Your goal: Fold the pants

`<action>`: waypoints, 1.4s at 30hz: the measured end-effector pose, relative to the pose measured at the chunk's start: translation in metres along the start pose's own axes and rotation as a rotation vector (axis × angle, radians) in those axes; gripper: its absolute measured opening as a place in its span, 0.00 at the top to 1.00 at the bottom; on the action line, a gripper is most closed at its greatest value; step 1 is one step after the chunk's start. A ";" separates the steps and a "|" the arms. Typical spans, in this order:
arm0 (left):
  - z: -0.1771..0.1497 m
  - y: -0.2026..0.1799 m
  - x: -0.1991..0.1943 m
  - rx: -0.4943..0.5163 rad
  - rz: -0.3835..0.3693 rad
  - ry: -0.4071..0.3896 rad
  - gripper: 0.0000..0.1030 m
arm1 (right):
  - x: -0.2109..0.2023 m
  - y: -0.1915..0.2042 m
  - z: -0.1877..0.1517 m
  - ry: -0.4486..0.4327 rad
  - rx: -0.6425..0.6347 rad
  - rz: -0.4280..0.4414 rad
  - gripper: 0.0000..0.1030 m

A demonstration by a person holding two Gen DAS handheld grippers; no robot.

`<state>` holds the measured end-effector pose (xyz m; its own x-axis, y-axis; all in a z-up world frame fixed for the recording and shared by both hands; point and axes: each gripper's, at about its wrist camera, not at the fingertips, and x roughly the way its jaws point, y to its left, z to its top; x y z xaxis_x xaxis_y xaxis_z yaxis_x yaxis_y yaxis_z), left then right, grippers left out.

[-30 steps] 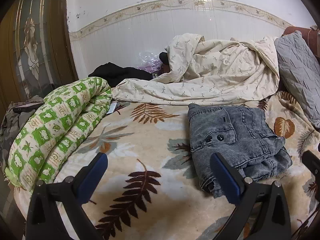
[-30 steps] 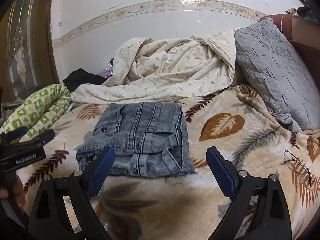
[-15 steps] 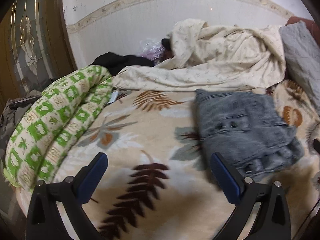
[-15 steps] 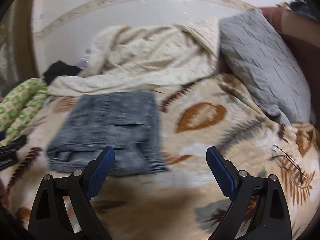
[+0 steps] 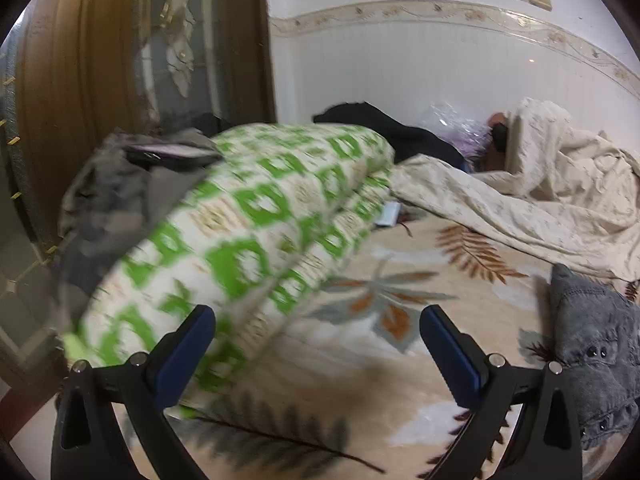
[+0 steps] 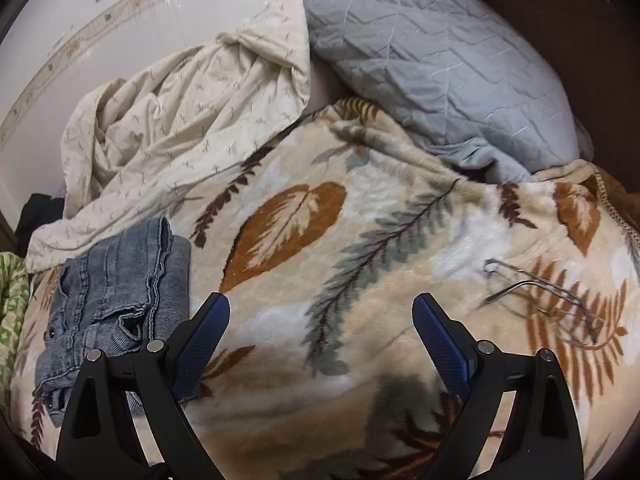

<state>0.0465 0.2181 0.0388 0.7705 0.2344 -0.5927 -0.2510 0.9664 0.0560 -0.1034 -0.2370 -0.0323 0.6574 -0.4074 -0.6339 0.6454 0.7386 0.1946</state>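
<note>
The folded grey denim pants [image 6: 120,296] lie on the leaf-patterned blanket [image 6: 360,240], at the left of the right wrist view. They also show at the right edge of the left wrist view [image 5: 592,344]. My left gripper [image 5: 316,348] is open and empty, above the blanket, left of the pants. My right gripper [image 6: 320,332] is open and empty, above the blanket, right of the pants. Neither gripper touches the pants.
A rolled green-and-white quilt [image 5: 248,232] lies at the bed's left. A rumpled cream sheet [image 6: 180,120] and a grey pillow [image 6: 432,64] lie at the back. Thin-framed glasses [image 6: 540,292] rest on the blanket at right. A phone [image 5: 172,154] sits on grey clothes by the door.
Both grippers have swung away from the pants: the left view turned left toward the quilt, the right view turned right toward the pillow. Both stay open. The pants have not moved.
</note>
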 end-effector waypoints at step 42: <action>-0.051 -0.130 0.089 0.264 -0.220 0.319 0.00 | 0.081 0.018 -0.013 0.203 -0.175 -0.102 0.00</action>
<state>0.1179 0.1080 -0.0618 0.5599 0.0166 -0.8284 0.0874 0.9930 0.0790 -0.0433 -0.2501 -0.0898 0.4901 -0.3817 -0.7836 0.6154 0.7882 0.0010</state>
